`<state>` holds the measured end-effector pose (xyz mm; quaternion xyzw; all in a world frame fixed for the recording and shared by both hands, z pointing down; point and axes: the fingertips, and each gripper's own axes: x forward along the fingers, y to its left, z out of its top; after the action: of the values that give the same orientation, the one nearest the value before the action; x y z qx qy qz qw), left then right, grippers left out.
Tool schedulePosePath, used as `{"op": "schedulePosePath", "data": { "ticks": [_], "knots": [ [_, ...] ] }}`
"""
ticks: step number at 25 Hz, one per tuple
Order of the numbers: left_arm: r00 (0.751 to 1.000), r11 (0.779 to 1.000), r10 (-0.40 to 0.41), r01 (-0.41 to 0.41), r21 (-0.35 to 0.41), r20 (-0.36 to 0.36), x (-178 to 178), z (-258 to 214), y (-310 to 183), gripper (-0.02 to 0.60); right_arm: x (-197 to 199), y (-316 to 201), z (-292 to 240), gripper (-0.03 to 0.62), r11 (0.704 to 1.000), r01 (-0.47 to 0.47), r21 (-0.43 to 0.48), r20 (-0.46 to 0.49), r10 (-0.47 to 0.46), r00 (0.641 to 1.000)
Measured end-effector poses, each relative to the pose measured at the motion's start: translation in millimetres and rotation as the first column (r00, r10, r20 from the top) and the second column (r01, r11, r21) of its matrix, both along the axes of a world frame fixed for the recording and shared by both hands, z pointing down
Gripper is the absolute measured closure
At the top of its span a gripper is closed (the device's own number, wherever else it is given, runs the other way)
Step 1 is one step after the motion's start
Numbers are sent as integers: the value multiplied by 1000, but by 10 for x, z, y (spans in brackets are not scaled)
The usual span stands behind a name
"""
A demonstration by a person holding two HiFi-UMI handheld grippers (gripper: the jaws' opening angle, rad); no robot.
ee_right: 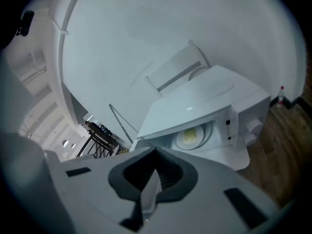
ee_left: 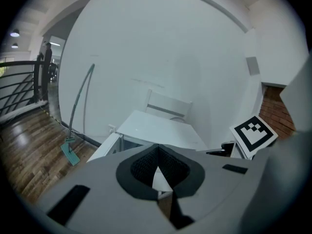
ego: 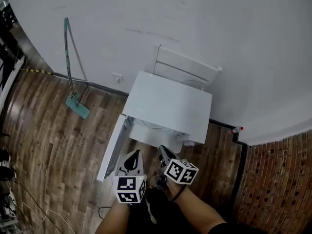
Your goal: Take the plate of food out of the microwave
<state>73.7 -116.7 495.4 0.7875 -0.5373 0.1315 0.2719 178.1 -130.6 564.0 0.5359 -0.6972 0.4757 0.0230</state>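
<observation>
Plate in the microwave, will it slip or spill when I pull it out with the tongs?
The plate looks smooth, white and rigid, so it probably won't flex but may slip in an edge pinch. The yellow food sits on a seemingly shallow surface, so tilting could slide it off. Pulling it level out of the microwave seems safest.

Location: sparsely furnished indoor room, kind unclear | Floor: dark wood-plank floor (ego: 48, 130) | Walls: plain white wall (ego: 195, 23), red brick wall (ego: 282, 179) at right | Contents: boxy white microwave (ego: 168, 104), white slatted chair (ego: 185, 67), teal flat mop (ego: 78, 106) against the wall | Edge: black metal railing (ee_left: 19, 82)
</observation>
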Motion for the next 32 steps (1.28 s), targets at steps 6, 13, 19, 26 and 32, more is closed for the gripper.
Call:
{"op": "schedulePosePath", "data": {
  "ticks": [6, 13, 19, 26, 32],
  "knots": [
    [998, 997, -59, 58, -55, -6, -141, 956, -186, 591, -110, -356, 997, 583, 992, -77, -97, 224, 97, 970],
    [998, 996, -60, 59, -65, -3, -121, 1651, -289, 591, 75, -737, 1867, 583, 944, -256, -208, 440, 324, 837],
    [1000, 997, -12, 12, -75, 0, -25, 1942, -270, 591, 207, -1048, 2213, 527, 897, -374, -237, 556, 441, 704],
    [1000, 994, -2, 1, -113, -11, -58, 2103, -203, 591, 113, -1142, 2372, 507, 872, -391, -294, 592, 487, 642],
    [1000, 994, 23, -25, -109, -17, -67, 2105, -209, 592, 89, -1182, 2401, 507, 855, -405, -323, 596, 517, 614]
  ]
}}
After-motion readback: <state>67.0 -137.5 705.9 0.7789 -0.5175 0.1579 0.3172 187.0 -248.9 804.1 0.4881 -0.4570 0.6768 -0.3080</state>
